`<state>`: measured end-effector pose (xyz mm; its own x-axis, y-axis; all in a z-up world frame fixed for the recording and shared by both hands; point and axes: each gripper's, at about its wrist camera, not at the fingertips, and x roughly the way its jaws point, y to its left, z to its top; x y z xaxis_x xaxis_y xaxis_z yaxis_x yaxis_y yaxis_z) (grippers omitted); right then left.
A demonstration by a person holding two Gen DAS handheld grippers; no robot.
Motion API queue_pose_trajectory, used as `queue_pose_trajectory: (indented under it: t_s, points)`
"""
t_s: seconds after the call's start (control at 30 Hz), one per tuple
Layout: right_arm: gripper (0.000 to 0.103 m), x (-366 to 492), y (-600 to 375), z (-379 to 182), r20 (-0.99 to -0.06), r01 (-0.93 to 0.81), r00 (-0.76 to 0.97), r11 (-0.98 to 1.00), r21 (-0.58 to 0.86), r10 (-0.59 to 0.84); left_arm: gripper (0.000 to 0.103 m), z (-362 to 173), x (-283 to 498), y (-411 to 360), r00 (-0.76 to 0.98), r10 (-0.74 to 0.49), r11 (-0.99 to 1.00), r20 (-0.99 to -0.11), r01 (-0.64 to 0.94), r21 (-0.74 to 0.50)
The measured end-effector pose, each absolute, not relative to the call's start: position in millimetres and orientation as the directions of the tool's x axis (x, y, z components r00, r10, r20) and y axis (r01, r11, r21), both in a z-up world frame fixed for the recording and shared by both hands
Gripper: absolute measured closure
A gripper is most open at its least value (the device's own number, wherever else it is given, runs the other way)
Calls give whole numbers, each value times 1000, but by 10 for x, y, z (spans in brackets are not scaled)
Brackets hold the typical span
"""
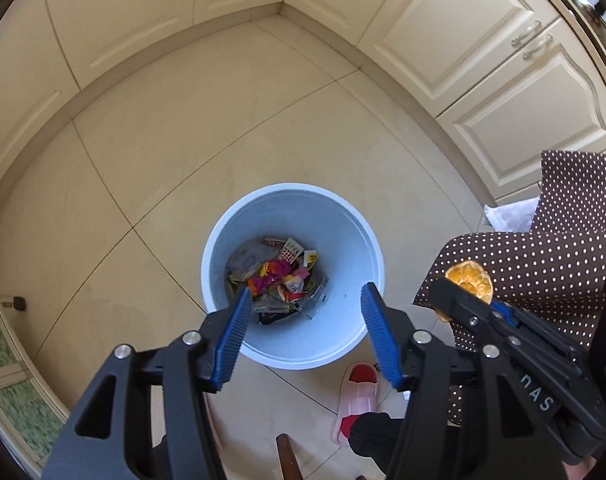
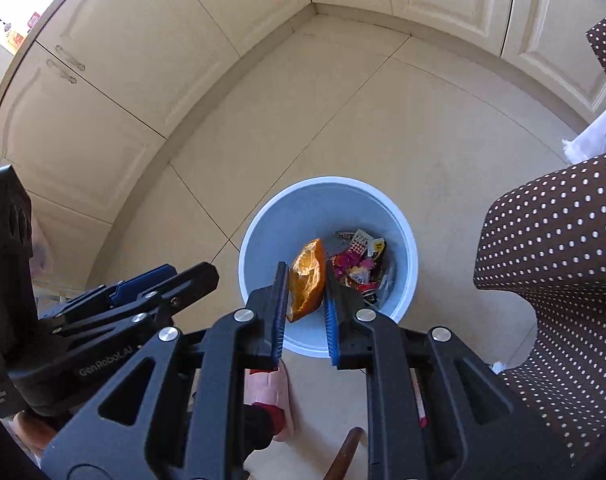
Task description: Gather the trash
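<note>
Tiled floor; crumpled orange peel [image 2: 306,278]

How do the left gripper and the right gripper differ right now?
The left gripper is open and empty; the right gripper is shut on an orange peel. Left's blue pads stand wide apart, right's close together. Both point down over the blue trash bin.

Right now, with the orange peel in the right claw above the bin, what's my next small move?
Probably open the right claw: the orange peel already hangs over the blue trash bin, above the wrappers. The left claw is open and empty.
</note>
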<state>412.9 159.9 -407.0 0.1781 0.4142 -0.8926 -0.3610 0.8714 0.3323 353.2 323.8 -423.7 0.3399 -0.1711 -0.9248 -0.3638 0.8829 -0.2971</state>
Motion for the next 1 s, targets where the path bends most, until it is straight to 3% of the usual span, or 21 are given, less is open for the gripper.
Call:
queue_pose_trajectory:
  t_s: [0.37,0.47,0.53,0.57,0.73,0.83,1.0]
  points:
    - [85,4135,1640,-3983,-885,-353,210,876,329,417,39,-4076,3471,3305,364,-143,884,-921,-371,-284]
    - [74,4136,1579,-3901,-882,-353,222,877,326,417,39,-3988,3429,3284,375,-139,886,-917,-366,-284]
    - [60,4110,1538,-3812,-877,-352,241,879,321,416,38,-3890,3385,3270,392,-128,890,-911,-360,-280]
    - [60,4093,1514,-3765,-874,-352,252,881,318,416,38,-3827,3358,3263,401,-118,892,-908,-360,-275]
    - [60,3913,1345,-3352,-851,-381,330,882,276,409,37,-3405,3191,3152,469,-81,906,-880,-333,-261]
    - [60,3721,1204,-2997,-820,-405,406,884,235,404,29,-3082,3015,3019,528,-59,911,-847,-318,-262]
    - [55,3219,865,-2308,-732,-427,569,895,126,374,27,-2516,2670,2709,615,12,932,-789,-292,-214]
